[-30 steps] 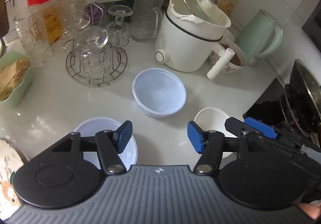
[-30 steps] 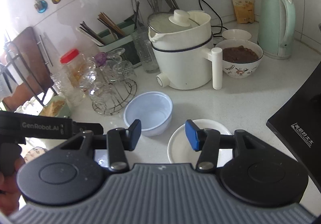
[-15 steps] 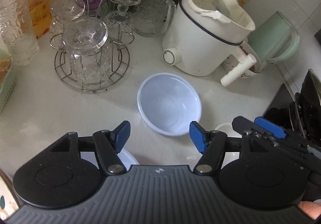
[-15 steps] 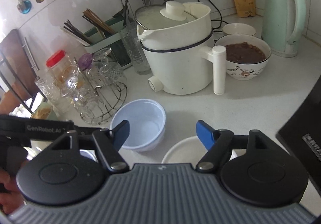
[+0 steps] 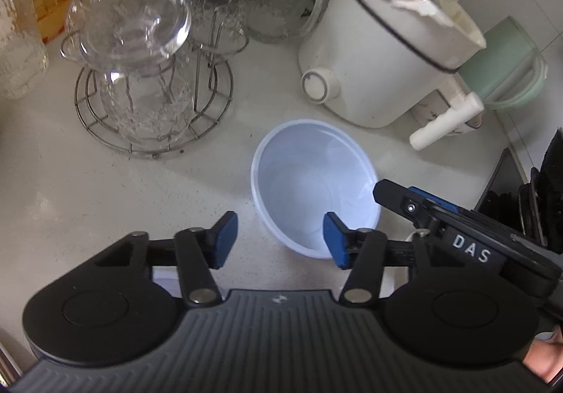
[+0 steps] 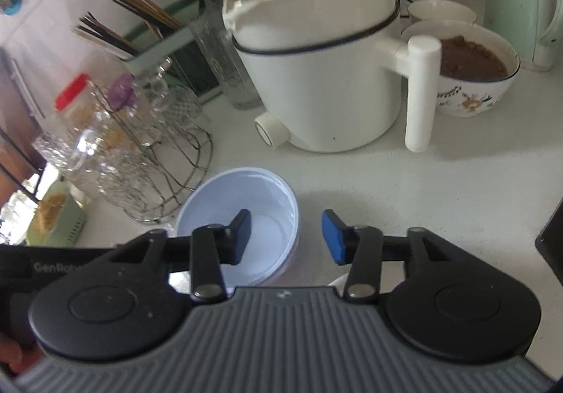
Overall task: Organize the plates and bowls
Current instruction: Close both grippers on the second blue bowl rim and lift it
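**Both grippers closing in on the pale blue bowl**

The left gripper (image 5: 279, 239) is tilting steeply down over the white countertop (image 5: 105, 188), its blue-padded jaws parted and just narrowing, with the near rim of the pale blue plastic bowl (image 5: 309, 188) between them but no pad pressing on it. The right gripper (image 6: 285, 237) is angling down from the other side, jaws also apart and just closing; its left pad is hanging inside the bowl, its right pad outside, and contact cannot be told. The bowl is smooth, round and translucent, sitting upright in front of the glossy white electric pot (image 6: 323, 76) and beside the wire rack of upturned glasses (image 5: 151, 90). A patterned ceramic bowl of brown food (image 6: 471, 76) is sitting behind the pot's handle. Compared with a second ago, both grippers are lower and nearer the bowl, and the white plate is now almost hidden under the right gripper.
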